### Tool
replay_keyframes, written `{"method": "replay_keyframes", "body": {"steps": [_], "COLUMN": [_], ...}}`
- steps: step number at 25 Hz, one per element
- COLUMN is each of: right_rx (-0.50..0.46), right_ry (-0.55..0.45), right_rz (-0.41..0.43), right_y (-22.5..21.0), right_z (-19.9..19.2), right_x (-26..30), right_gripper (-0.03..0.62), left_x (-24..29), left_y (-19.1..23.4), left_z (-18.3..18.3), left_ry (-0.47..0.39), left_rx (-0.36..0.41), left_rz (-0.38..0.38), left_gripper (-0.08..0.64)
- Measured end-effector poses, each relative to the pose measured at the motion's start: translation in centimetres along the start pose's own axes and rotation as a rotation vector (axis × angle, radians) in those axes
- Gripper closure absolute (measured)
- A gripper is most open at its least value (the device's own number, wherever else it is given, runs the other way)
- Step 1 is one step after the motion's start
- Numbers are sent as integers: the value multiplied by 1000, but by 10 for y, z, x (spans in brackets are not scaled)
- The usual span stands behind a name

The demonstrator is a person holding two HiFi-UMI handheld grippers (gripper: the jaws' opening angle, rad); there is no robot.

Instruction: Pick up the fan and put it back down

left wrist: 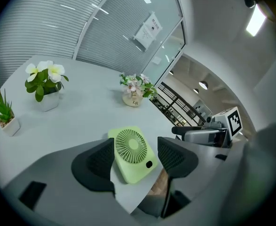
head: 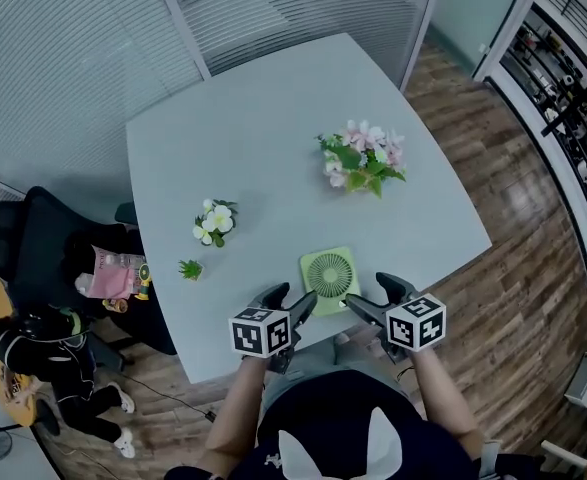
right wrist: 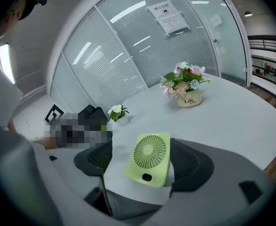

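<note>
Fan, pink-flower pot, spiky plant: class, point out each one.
fan [head: 328, 273], head view, centre of its round grille.
pink-flower pot [right wrist: 189, 99], right gripper view, its lettered front.
spiky plant [left wrist: 1, 109], left gripper view, its green leaves.

"Life" printed on flower pot [right wrist: 189, 99]

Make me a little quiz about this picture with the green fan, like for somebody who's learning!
1. True or false: the fan stands upright on the table.
2. How many plants are on the table? A) two B) three C) five
3. Which one grips the fan, the left gripper or the right gripper?

Key
1. False: it lies flat near the table's edge.
2. B: pink flowers, white flowers and a small green plant.
3. Neither: both have open jaws that press on nothing.
</note>
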State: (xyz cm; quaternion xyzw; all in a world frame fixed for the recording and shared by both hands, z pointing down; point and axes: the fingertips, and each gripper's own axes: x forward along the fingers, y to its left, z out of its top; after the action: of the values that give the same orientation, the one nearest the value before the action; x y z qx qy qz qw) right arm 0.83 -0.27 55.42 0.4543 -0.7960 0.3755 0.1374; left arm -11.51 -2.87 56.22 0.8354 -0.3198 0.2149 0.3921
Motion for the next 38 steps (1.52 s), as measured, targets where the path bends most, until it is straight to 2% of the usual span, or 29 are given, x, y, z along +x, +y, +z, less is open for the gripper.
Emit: {"method": "replay_keyframes", "body": {"steps": [20,38], "right_rx": [107,157], "right_ry": [95,183], "right_rz": [-60,-25], "right_y": [-36,-41], "right_z": [-52,-89], "right_x": [48,69], "right_gripper": [222,253], "left_x": [48,72], "left_y": [27,33], "left_z": [-45,-73], "left_ry": [148,221], "left_rx": [-34,-109], "left_rz": [-91,-130], "left_gripper": [282,284]}}
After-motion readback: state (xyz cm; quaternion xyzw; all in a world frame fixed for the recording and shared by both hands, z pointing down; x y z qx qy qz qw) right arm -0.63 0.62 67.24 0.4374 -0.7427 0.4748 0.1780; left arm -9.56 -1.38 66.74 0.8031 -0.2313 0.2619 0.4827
